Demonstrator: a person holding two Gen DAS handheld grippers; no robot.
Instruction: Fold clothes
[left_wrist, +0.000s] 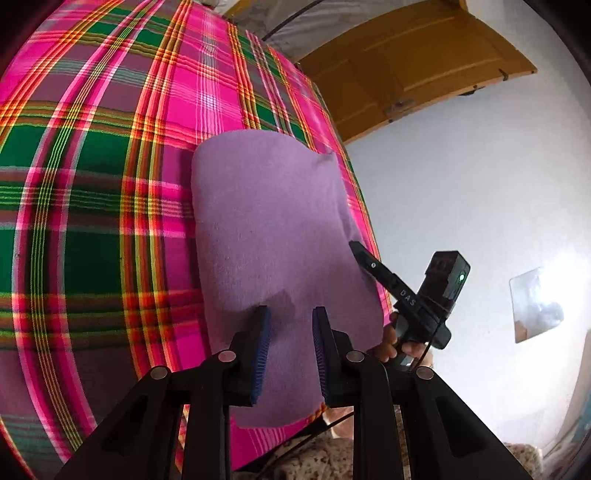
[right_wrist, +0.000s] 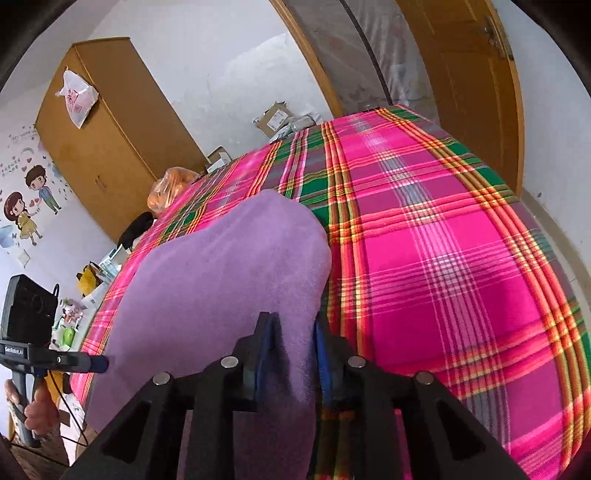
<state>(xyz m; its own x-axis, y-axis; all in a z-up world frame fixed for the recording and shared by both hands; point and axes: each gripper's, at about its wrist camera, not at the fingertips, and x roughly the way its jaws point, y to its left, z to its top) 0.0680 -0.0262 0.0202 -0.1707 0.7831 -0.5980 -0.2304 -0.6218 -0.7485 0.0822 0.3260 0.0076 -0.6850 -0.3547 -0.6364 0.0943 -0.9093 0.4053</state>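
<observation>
A folded purple cloth (left_wrist: 273, 221) lies flat on a pink, green and orange plaid bedspread (left_wrist: 92, 166), close to the bed's edge. My left gripper (left_wrist: 291, 325) hovers over the cloth's near end, jaws a little apart, with only cloth surface showing between the blue pads and a shadow cast ahead. My right gripper (left_wrist: 360, 253), held by a hand (left_wrist: 388, 343), touches the cloth's right edge. In the right wrist view the cloth (right_wrist: 221, 266) runs under my right gripper (right_wrist: 293, 328), jaws slightly apart. The left gripper (right_wrist: 98, 363) rests at the cloth's left edge.
The plaid bedspread (right_wrist: 443, 240) stretches wide to the right. A wooden wardrobe (right_wrist: 99, 140) and a wooden door (right_wrist: 465, 74) stand beyond the bed. An orange bag (right_wrist: 170, 188) and small clutter (right_wrist: 92, 280) sit past the bed's left side.
</observation>
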